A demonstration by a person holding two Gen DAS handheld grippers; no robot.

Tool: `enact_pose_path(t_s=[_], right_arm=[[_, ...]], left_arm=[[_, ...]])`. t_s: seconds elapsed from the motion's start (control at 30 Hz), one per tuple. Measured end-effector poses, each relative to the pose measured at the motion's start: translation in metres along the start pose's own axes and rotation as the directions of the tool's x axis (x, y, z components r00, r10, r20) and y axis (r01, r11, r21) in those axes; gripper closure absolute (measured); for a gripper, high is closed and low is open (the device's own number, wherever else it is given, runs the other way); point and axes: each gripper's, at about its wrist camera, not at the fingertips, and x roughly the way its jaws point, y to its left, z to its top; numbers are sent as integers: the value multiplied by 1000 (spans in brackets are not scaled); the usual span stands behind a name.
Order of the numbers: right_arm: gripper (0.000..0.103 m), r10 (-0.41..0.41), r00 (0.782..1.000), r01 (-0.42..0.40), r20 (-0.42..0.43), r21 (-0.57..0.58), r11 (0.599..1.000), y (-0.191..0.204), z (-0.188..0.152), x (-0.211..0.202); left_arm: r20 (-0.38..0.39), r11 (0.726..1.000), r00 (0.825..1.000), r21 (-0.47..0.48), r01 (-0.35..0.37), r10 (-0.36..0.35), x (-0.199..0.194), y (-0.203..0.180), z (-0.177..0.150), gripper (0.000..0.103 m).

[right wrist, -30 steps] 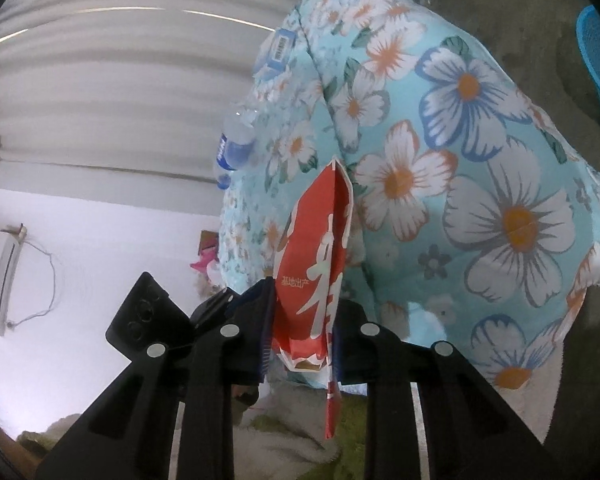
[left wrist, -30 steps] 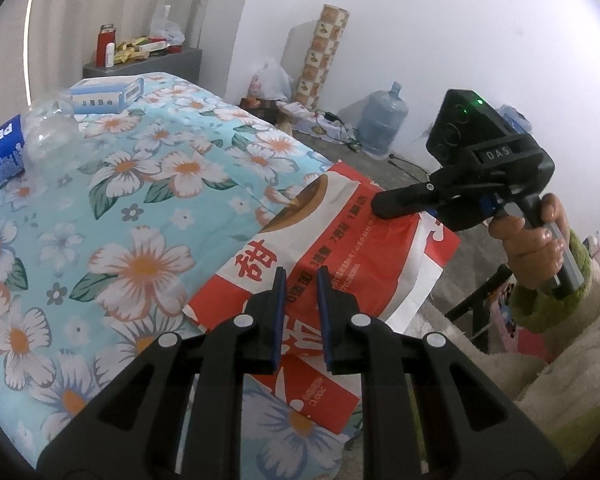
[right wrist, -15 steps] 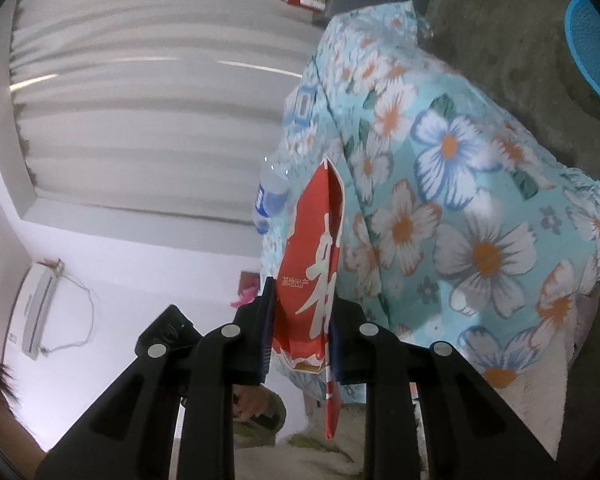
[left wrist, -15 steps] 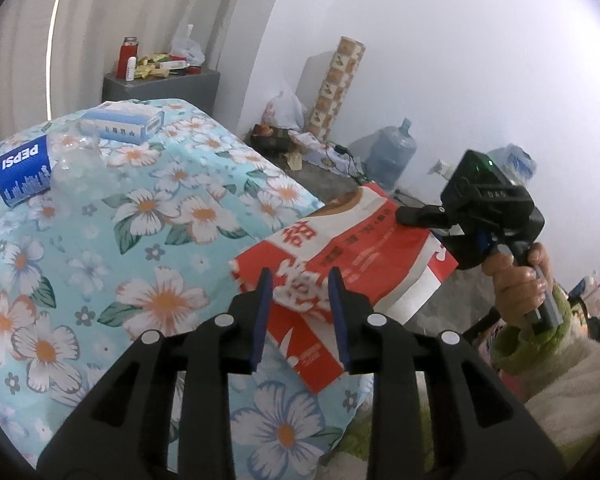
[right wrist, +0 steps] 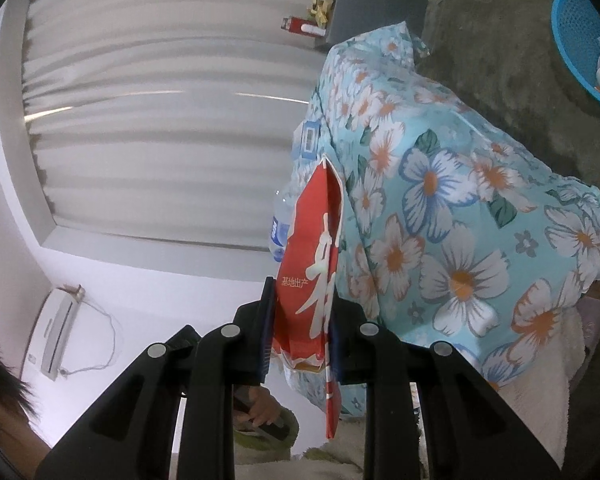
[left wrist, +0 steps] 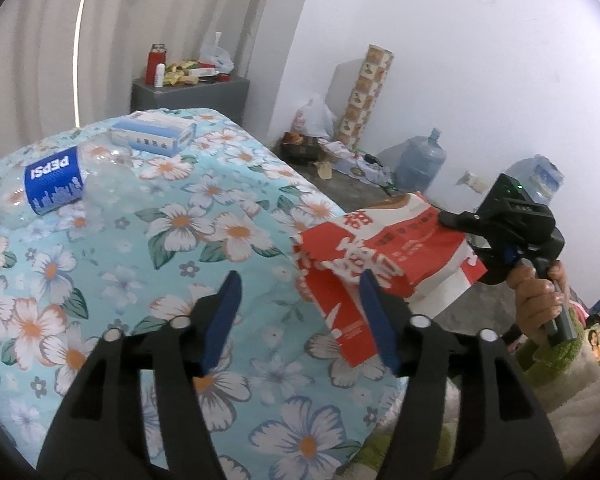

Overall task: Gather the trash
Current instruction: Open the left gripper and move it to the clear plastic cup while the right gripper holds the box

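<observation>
Floral bedspread [left wrist: 148,240] underneath. Right tool [right wrist: 302,328] pinching red bag [left wrist: 384,256] at bed's edge, lifting it for collection. Left tool [left wrist: 300,316] spread, jaws just opened, bag released. Bottle [left wrist: 52,184] farther back on bed.

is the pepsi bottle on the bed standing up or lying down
Lying down. The Pepsi bottle rests on its side on the floral bedspread, its label sideways.

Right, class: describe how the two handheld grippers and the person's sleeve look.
Both grippers are black plastic with ribbed, cut-out arms, silver rivets and blue pads lining the jaws. Seen from the left gripper, the right gripper has a boxy black camera housing with a green light, blue detail by the handle. The sleeve is fuzzy and green, over cream fleece.
</observation>
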Motion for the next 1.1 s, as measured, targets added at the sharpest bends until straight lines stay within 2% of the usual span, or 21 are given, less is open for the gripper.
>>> enact_pose_path(t_s=[0.2, 0.4, 1.1], right_arm=[[80, 12, 1000, -13, 20, 13, 1000, -3, 0, -11], [80, 22, 999, -23, 31, 19, 1000, -4, 0, -16], [80, 44, 997, -46, 57, 37, 998, -9, 2, -27]], left_arm=[[12, 999, 999, -2, -51, 51, 0, 2, 3, 28], [14, 996, 996, -10, -83, 84, 0, 5, 6, 21], [-3, 987, 988, -49, -154, 154, 0, 17, 8, 20]])
